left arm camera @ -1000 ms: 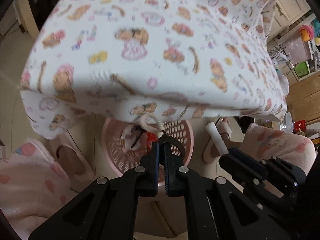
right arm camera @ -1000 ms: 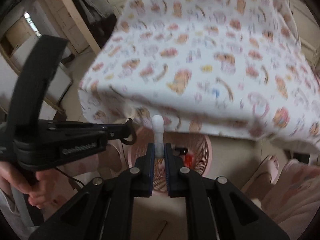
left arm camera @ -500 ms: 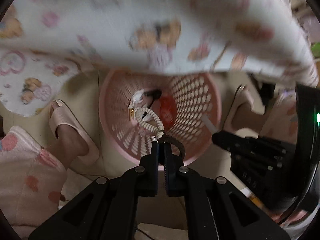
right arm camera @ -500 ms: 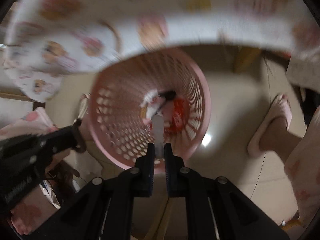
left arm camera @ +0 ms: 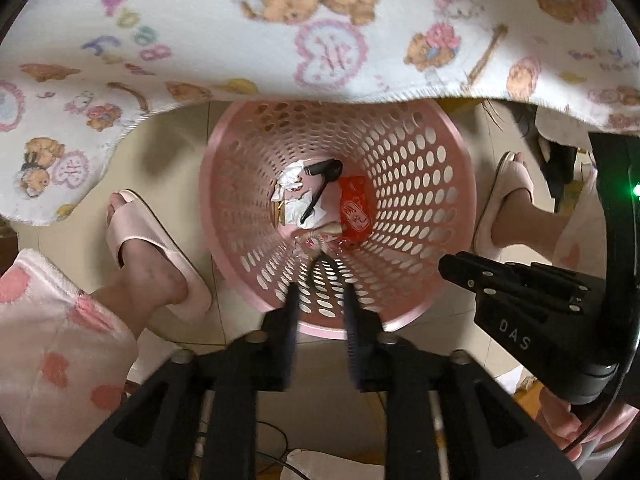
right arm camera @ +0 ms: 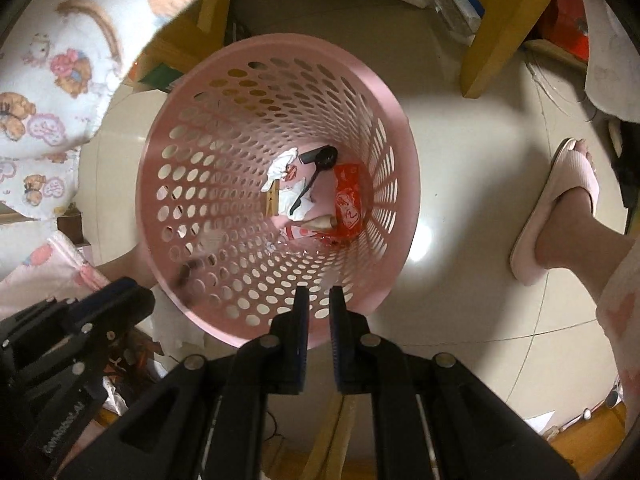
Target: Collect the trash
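A pink perforated basket (left arm camera: 416, 184) (right arm camera: 200, 168) stands on the floor under the table edge. In it lie a red wrapper (left arm camera: 355, 208) (right arm camera: 347, 200), a black plastic spoon (left arm camera: 322, 184) (right arm camera: 316, 172), white crumpled paper (left arm camera: 294, 184) (right arm camera: 280, 168) and a white rolled piece (right arm camera: 320, 222). My left gripper (left arm camera: 319, 292) is open and empty over the basket's near rim. My right gripper (right arm camera: 319, 296) is open and empty over the near rim too. A blurred dark item (right arm camera: 190, 270) shows against the basket wall in the right wrist view.
A cartoon-print cloth (left arm camera: 320, 32) (right arm camera: 48, 80) hangs over the table edge above the basket. A slippered foot stands each side of the basket (left arm camera: 152, 256) (right arm camera: 560, 208). A wooden table leg (right arm camera: 500, 28) stands behind. Paper scraps (right arm camera: 120, 392) lie on the floor.
Both grippers have tilted down over the basket and opened. The beaded cord from the left and the white roll from the right have dropped out of the jaws.
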Motion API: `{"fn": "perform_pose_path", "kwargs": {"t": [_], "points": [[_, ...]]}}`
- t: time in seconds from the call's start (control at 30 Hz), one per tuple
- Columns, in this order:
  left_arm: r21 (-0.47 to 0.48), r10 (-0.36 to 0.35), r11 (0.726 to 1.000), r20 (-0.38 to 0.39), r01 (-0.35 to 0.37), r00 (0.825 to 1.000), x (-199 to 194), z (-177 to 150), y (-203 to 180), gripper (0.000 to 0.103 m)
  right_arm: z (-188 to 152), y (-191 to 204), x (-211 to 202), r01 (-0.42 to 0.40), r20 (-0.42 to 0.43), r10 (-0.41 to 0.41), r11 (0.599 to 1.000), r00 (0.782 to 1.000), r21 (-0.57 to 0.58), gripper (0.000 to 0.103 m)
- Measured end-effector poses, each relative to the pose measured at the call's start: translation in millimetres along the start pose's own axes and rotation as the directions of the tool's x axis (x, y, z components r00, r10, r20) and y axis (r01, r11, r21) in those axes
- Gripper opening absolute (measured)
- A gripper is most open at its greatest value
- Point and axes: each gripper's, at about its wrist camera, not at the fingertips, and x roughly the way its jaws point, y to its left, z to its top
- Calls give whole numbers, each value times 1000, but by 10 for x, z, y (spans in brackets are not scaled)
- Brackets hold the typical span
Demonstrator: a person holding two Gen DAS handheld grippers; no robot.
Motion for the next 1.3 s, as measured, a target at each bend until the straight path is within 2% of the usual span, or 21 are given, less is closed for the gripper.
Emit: {"fn": "perform_pose_path", "kwargs": {"t": [0.07, 0.13, 0.27, 0.33, 0.37, 0.43, 0.57, 0.6, 0.73, 0.8, 0.9, 0.97, 1.0, 1.13, 1.23, 1.3], "points": [[-5, 20, 1000, 10, -20, 1000, -35, 9, 17, 49, -1, -11, -16, 5, 15, -5, 1000, 1000, 2, 14], [-10, 32, 999, 24, -32, 999, -76, 11, 24, 50, -4, -10, -63, 6, 36, -6, 1000, 999, 2, 25], [-18, 57, 998, 82, -56, 995, -264, -9, 48, 50, -53, 32, -178, 42, 86, -41, 999, 995, -13, 33], [-18, 66, 998, 136, -64, 988, -429, -24, 65, 54, -84, 78, -313, 64, 136, -60, 998, 989, -26, 42], [-22, 73, 997, 172, -71, 982, -528, -29, 79, 60, -87, 96, -380, 68, 156, -62, 997, 986, -34, 43], [-39, 81, 996, 248, -74, 965, -740, -53, 120, 64, -108, 133, -551, 79, 211, -68, 996, 975, -45, 48], [-29, 64, 998, 388, -57, 919, -1179, -131, 163, 67, -216, 228, -1001, 98, 351, -64, 992, 934, -79, 54], [-23, 58, 998, 417, -53, 907, -1274, -151, 172, 67, -262, 257, -1158, 99, 395, -55, 991, 917, -90, 56], [-14, 68, 997, 554, -72, 830, -1654, -295, 196, 72, -402, 354, -1586, 117, 521, -39, 986, 853, -117, 65], [-19, 51, 999, 605, -50, 795, -1795, -351, 229, 75, -470, 392, -1773, 134, 573, -37, 983, 819, -127, 68], [-14, 9, 1000, 665, 1, 746, -1989, -414, 320, 82, -608, 438, -2073, 159, 653, -27, 977, 757, -143, 75], [-20, 21, 1000, 699, -9, 714, -2073, -447, 355, 84, -692, 450, -2234, 177, 698, -29, 974, 716, -141, 80], [-23, 32, 999, 713, -21, 701, -2126, -473, 335, 85, -736, 451, -2293, 176, 710, -20, 973, 704, -147, 86], [-14, 30, 999, 758, -30, 651, -2198, -559, 267, 94, -954, 387, -2489, 207, 773, -14, 967, 634, -151, 102], [-8, 39, 999, 783, -53, 621, -2234, -609, 214, 96, -1062, 339, -2489, 203, 800, -7, 969, 600, -144, 103], [-24, 55, 998, 786, -58, 616, -2222, -601, 219, 96, -1075, 296, -2444, 196, 814, -15, 973, 580, -122, 103]]}}
